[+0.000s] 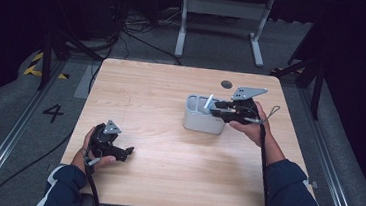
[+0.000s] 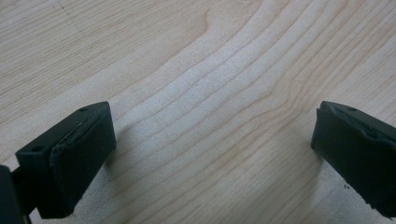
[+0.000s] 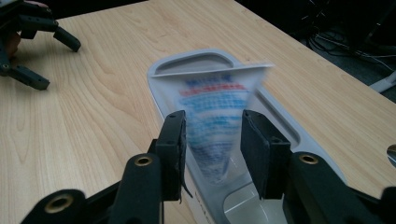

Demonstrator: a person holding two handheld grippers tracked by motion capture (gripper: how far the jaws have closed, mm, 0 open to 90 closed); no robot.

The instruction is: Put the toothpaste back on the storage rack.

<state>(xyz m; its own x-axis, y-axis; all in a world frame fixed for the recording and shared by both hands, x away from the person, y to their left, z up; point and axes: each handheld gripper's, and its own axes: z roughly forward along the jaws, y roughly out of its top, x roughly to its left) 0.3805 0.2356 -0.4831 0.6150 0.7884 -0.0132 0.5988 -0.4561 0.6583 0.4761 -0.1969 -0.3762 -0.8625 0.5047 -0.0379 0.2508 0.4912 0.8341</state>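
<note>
A pale wooden counter takes up the middle of the high view, standing on grey floor with a painted number 4 at its left and a white metal frame beyond its far edge. A small dark round spot sits near the counter's far edge.

On the right half of the counter stands a grey plastic caddy, an oblong bin with rounded corners and an open top. In the right gripper view its rim runs away from the camera.

The right claw hangs over the caddy, its jaws narrowed around a toothpaste tube, white with red and blue print. The tube is blurred; its flat crimped end points away from the camera and its tapered end dips into the caddy. I cannot tell whether the pads actually press on it.

The left claw rests low over bare counter at the near left, jaws spread wide with nothing between them.
</note>
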